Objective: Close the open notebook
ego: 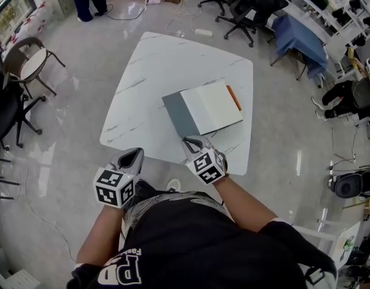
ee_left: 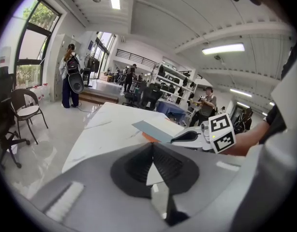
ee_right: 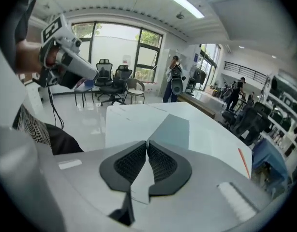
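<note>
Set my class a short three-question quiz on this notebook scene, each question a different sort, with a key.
1. True or false: the notebook lies closed on the table.
2. Choose: the right gripper has its tip A. by the notebook's near corner; B. off the table; C. on the white page.
3. Fill in: the left gripper and the right both have jaws that are ____.
Key: 1 false; 2 A; 3 shut.

An open notebook (ego: 204,108) lies on a white marble table (ego: 153,65). The right gripper (ego: 194,142) sits just beside its near corner, the left gripper (ego: 134,155) off the table's edge.
</note>
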`<state>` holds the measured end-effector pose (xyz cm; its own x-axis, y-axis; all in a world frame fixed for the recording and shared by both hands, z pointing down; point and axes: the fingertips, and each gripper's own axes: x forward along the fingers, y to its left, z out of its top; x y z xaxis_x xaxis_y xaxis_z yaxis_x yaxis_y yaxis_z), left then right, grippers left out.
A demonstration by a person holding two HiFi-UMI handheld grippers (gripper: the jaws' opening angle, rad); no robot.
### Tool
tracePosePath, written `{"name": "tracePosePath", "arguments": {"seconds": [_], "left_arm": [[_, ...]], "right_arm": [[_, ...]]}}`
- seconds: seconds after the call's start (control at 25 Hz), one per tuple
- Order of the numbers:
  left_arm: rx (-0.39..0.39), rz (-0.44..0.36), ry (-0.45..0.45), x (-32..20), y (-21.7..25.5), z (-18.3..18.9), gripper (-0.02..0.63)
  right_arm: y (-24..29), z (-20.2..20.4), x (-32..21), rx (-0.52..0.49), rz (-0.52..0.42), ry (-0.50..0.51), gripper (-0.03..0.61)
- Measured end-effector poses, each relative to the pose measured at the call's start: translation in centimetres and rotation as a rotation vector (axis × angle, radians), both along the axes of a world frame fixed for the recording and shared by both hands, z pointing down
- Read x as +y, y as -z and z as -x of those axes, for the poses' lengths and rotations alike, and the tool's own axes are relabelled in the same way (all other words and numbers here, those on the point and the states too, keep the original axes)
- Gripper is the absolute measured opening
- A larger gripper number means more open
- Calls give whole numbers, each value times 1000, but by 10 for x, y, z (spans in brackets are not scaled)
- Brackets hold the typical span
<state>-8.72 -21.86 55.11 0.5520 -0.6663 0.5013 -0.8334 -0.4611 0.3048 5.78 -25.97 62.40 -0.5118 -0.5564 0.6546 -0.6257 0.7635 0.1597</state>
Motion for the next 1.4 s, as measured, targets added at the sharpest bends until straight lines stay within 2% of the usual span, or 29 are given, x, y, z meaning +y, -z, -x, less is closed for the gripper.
{"name": "tracePosePath", "arguments": {"seconds": [0.16,0.4,0.48,1.0,1.4], "left_arm": [[-4,-12,2,-4,6,1,57],[-8,-27,-30,-10,9,-8,57],[-10,-33,-42,-12,11,-11,57],[-21,-57,-124,-26,23,-37,57],[-17,-63,-149,-37,25,-58,57]], "right_arm": [[25,-3,-9,-130,14,-59,15],[41,-18,-15,-333,104,-178,14],[50,-23,-17,-389,108,-205,12],[98,-63,-31,-574,42,-312,9],[117,-103,-40,-629,-9,-379,9]]}}
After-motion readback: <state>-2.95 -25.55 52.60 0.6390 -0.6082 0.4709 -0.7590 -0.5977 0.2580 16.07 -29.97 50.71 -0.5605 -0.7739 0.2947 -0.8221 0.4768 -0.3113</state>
